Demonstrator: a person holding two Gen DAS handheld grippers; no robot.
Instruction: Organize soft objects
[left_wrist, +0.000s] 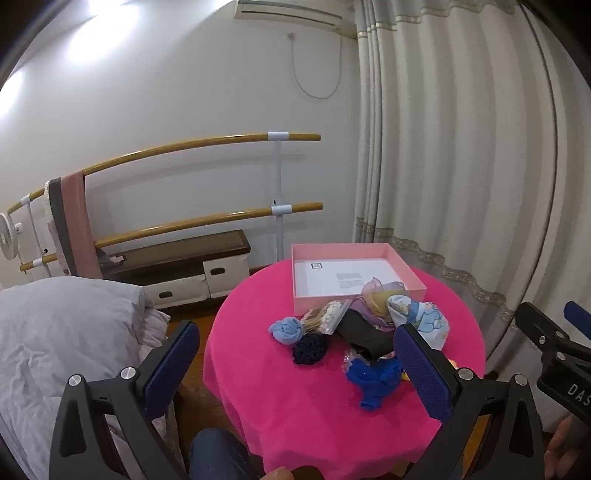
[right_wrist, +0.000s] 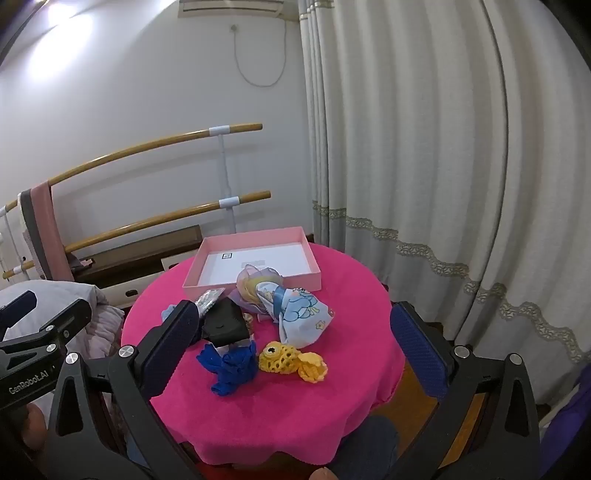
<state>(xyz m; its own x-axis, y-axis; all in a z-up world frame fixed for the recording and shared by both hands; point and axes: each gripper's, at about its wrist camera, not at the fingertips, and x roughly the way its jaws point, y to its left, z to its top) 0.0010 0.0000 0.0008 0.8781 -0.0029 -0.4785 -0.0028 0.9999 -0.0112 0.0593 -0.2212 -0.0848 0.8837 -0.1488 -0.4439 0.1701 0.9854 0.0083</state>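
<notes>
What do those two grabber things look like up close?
Each grabber is a black frame with silver bolts and two fingers padded in bumpy dark blue rubber. The left gripper and the right gripper match. White lettering runs along their sides. The person holding them wears dark blue trousers.

1. Left wrist view: looks forward and down between its own fingers at the pink round table (left_wrist: 295, 406) from the near left.
2. Right wrist view: same downward tilt, from the near right.
3. Both share the pink box (left_wrist: 354, 273) and the curtain (right_wrist: 424, 147) beyond.
</notes>
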